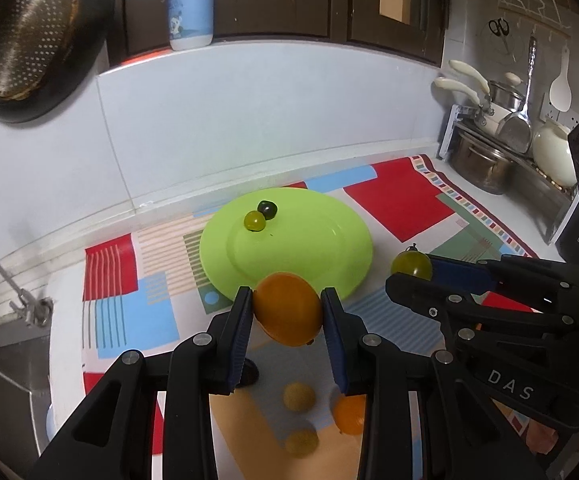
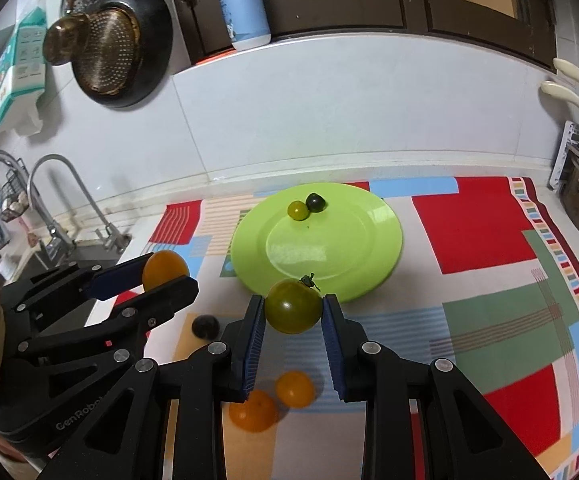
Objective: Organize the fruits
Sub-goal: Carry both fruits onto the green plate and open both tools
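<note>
Gripping an orange tomato [image 1: 288, 309], the left gripper [image 1: 287, 312] has its blue pads clamped on the fruit's two sides, holding it clear of the patterned mat [image 1: 401, 200] just short of the near rim of the green plate [image 1: 321, 248]. The right gripper [image 2: 293, 312] is likewise clamped, on a green tomato [image 2: 293, 306] with its dark stem cap still on top, also in front of the plate's near rim. In the left wrist view the right gripper enters from the right side with the green tomato at its tips; in the right wrist view the left gripper enters from the left with the orange tomato.

On the plate, toward its far edge: one small green tomato [image 2: 298, 211] and one small dark tomato [image 2: 316, 202], touching each other.

Loose on the mat below the grippers: two orange tomatoes [image 2: 294, 389], just beside one another, and a dark tomato [image 2: 205, 326] off to the left of them. In the left wrist view the loose fruits are blurred.

Surroundings: white tiled wall, a blue-and-white bottle [image 2: 243, 12] on the ledge above it, a colander [image 2: 105, 52] hanging at left, a faucet [image 2: 73, 200] over the sink at left, pots [image 1: 481, 160] on a rack at right.
</note>
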The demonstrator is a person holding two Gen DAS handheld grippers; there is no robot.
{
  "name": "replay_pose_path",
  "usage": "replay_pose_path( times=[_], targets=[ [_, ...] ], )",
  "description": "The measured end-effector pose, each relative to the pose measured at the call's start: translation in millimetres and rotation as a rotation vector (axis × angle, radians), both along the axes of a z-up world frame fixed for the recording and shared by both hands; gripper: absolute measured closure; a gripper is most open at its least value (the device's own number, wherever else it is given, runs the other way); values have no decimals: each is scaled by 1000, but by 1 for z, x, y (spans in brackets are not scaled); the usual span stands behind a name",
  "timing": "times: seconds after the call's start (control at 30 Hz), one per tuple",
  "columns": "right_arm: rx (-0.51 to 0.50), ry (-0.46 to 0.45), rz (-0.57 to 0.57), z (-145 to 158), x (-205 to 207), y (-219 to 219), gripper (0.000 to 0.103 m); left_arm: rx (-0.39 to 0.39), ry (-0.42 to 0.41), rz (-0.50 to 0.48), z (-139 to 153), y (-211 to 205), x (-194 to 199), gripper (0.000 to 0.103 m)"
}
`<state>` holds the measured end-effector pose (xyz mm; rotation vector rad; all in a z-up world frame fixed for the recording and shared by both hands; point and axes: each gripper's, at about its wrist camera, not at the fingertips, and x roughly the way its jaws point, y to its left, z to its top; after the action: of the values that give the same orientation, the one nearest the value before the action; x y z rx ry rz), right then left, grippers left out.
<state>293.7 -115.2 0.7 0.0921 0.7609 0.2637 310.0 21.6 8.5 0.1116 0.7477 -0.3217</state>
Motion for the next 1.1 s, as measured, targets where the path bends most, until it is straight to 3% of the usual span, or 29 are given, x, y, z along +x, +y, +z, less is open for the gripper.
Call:
replay_pose_path(
  times=[0.93,1.0,1.1],
  targets=[
    [-4,142,-49,-60,99,4,73,34,134,-68,-62,-2,101,69],
    [-5,143,-54,-62,101,4,73,31,135,-67,-63,-2,103,67],
    [-13,132,-67,-60,100,3,64,35,109,-57,-59,0,100,55]
  ],
)
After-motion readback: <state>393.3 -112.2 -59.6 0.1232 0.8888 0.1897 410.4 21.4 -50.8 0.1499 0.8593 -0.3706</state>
